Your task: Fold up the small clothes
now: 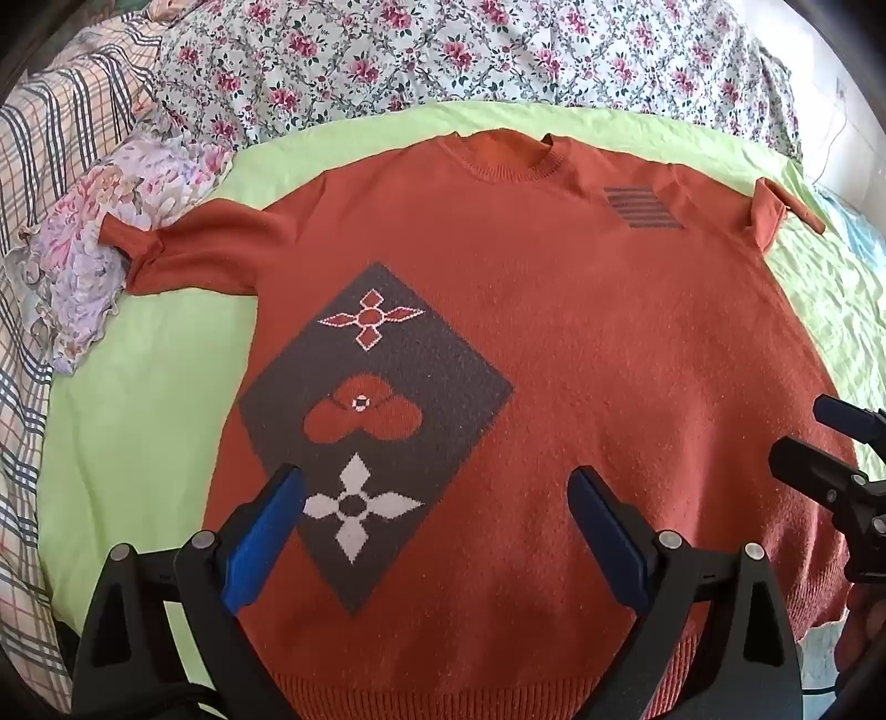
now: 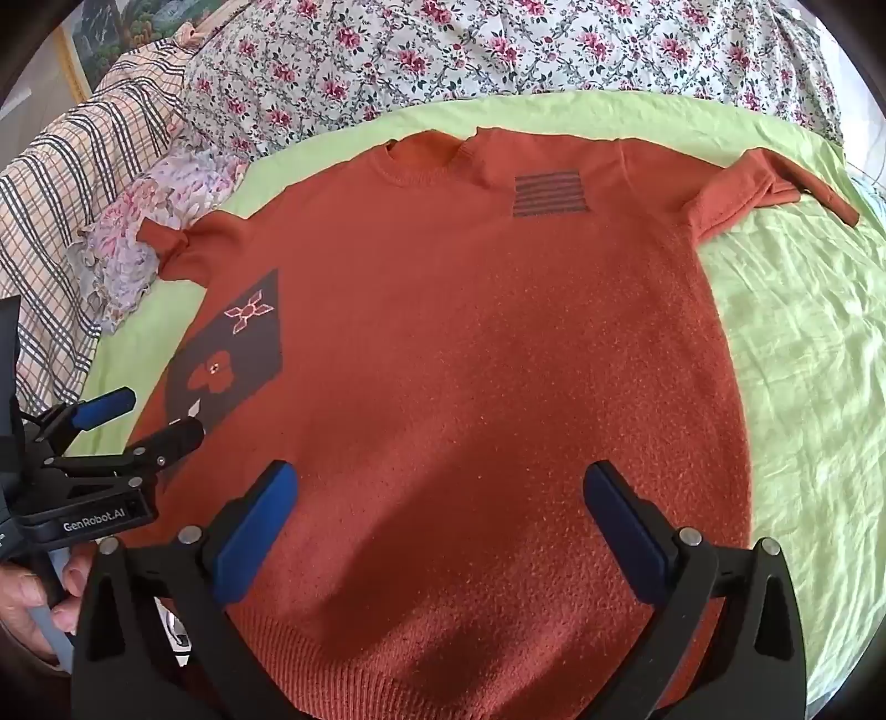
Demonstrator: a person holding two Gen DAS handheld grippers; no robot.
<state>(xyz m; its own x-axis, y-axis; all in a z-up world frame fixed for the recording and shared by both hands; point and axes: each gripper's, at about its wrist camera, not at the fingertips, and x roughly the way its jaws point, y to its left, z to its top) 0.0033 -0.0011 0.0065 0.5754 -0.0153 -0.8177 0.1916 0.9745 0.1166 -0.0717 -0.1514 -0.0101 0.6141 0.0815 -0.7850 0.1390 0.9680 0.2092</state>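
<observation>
An orange knit sweater (image 1: 554, 343) (image 2: 470, 360) lies flat and face up on a light green sheet (image 1: 138, 399) (image 2: 803, 360), collar at the far side, ribbed hem nearest me. A grey diamond with flower motifs (image 1: 376, 421) (image 2: 232, 354) marks its left half, and grey stripes (image 1: 642, 207) (image 2: 548, 194) sit on the chest. Both sleeves are bunched at the shoulders. My left gripper (image 1: 437, 498) (image 2: 144, 418) hovers open over the lower left of the sweater. My right gripper (image 2: 443, 493) (image 1: 819, 437) hovers open over the lower middle. Neither touches the cloth.
A floral quilt (image 1: 443, 50) (image 2: 498, 50) lies along the far side. A checked blanket (image 1: 50, 183) (image 2: 72, 183) and a pale floral frilled cloth (image 1: 94, 232) (image 2: 144, 221) lie at the left by the left sleeve. A hand (image 2: 33, 598) holds the left gripper's handle.
</observation>
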